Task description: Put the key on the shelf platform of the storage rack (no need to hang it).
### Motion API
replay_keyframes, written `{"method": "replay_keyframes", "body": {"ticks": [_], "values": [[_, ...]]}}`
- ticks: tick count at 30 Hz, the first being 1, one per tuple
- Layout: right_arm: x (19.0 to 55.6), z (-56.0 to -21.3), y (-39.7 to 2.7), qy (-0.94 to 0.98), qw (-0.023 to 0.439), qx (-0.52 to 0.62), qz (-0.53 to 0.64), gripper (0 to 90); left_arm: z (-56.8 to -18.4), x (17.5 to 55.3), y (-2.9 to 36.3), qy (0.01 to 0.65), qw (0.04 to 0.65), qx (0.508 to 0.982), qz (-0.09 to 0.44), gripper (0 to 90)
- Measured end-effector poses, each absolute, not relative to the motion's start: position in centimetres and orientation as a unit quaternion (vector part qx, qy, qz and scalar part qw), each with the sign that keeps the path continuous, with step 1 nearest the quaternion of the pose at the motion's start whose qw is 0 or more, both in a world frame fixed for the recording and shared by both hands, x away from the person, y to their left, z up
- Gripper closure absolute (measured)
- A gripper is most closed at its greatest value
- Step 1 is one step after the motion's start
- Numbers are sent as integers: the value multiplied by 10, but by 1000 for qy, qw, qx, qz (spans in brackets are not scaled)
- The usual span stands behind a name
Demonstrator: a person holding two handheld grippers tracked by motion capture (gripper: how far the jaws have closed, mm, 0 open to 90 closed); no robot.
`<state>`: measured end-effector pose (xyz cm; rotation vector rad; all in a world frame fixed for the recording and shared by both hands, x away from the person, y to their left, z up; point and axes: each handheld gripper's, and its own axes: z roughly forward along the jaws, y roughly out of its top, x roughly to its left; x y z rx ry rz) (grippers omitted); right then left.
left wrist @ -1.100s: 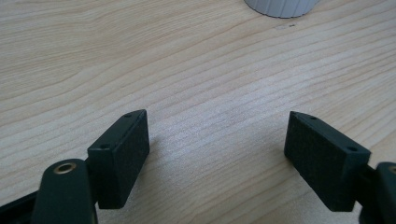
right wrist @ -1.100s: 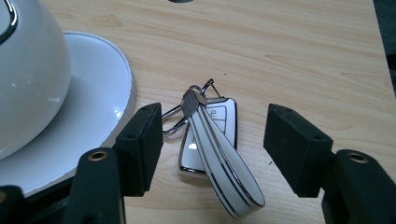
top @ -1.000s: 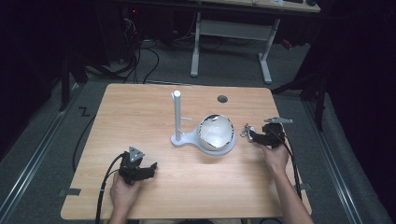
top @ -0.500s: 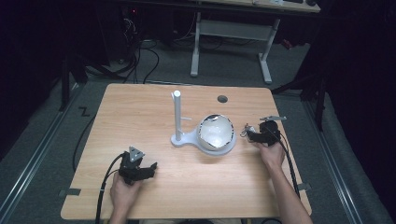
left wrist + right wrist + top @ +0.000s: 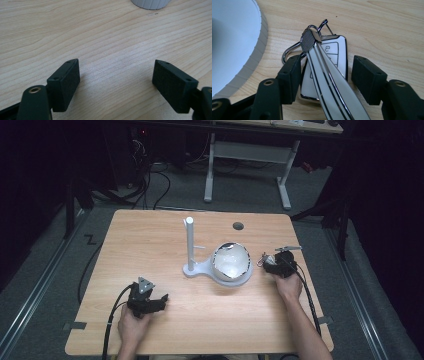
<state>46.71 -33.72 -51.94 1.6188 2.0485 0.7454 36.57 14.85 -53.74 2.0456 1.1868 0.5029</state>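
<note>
A white car key fob (image 5: 329, 53) with a white strap (image 5: 332, 87) and a metal ring (image 5: 287, 53) lies flat on the wooden table (image 5: 150, 240). My right gripper (image 5: 327, 62) is open, its jaws straddling the fob low over the table; the left pad (image 5: 289, 80) sits at the fob's edge and the right pad (image 5: 367, 80) stands apart. In the high view the right gripper (image 5: 269, 264) is just right of a white bowl (image 5: 231, 262), with the fob (image 5: 262, 260) at its tips. My left gripper (image 5: 159, 302) rests near the table's front left, open (image 5: 116, 67) over bare wood.
The bowl sits on a white stand base (image 5: 197, 269) with an upright post (image 5: 190, 242) at the table's middle. A round cable hole (image 5: 238, 226) lies at the far edge. Cables trail from both grippers off the near edge. A desk frame (image 5: 247, 155) stands beyond.
My right gripper has slid a little left toward the bowl, bringing its jaws around the key fob. The left gripper has stayed still.
</note>
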Motion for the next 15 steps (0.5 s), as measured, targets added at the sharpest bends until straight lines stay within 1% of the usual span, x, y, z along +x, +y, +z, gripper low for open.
{"method": "replay_keyframes", "body": {"ticks": [7, 15], "values": [[466, -519, -334, 741, 219, 577, 263, 483, -537, 366, 149, 459, 354, 792, 194, 225], [466, -519, -335, 742, 216, 577, 265, 501, -537, 366, 149, 459, 354, 792, 194, 224]]}}
